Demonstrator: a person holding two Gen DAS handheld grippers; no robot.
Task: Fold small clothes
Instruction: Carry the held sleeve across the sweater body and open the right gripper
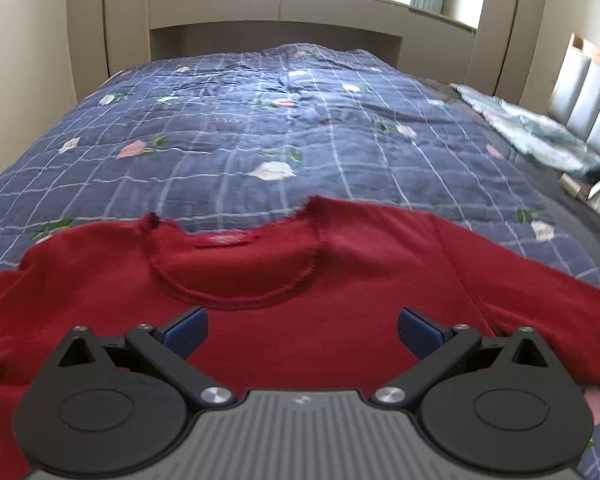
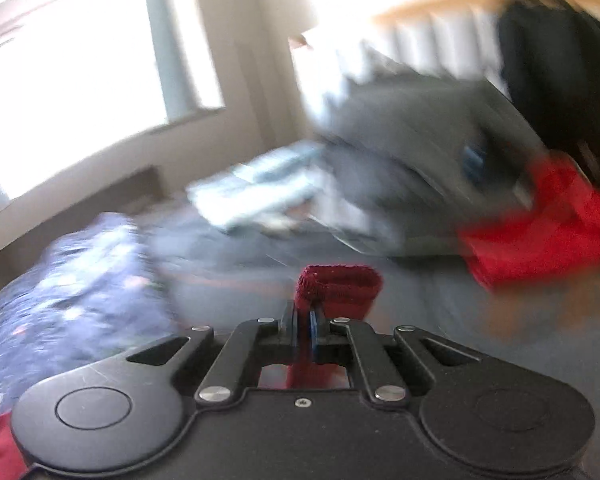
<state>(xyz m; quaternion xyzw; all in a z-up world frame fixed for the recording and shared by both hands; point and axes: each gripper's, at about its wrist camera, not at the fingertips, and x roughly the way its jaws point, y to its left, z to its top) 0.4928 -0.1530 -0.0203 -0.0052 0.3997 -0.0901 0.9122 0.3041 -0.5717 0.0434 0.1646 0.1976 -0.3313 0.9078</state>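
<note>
Jaws: left gripper wide, right gripper prob. pinching sweater

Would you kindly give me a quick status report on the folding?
Left gripper open above red sweater, spread on quilt. Right gripper shut on red knit cuff. Nothing obstructing.

red knit sweater, quilted cotton bedspread, matt black plastic left hand-held gripper

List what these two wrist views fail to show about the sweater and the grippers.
- Red sweater, left wrist view: hem and lower body hidden under the open left gripper; both sleeve ends cut off by the frame edges.
- Right wrist view: motion blur smears the background; the red shape at right cannot be identified.
- Right gripper: shut on red knit fabric; which part of the sweater is unclear.
</note>
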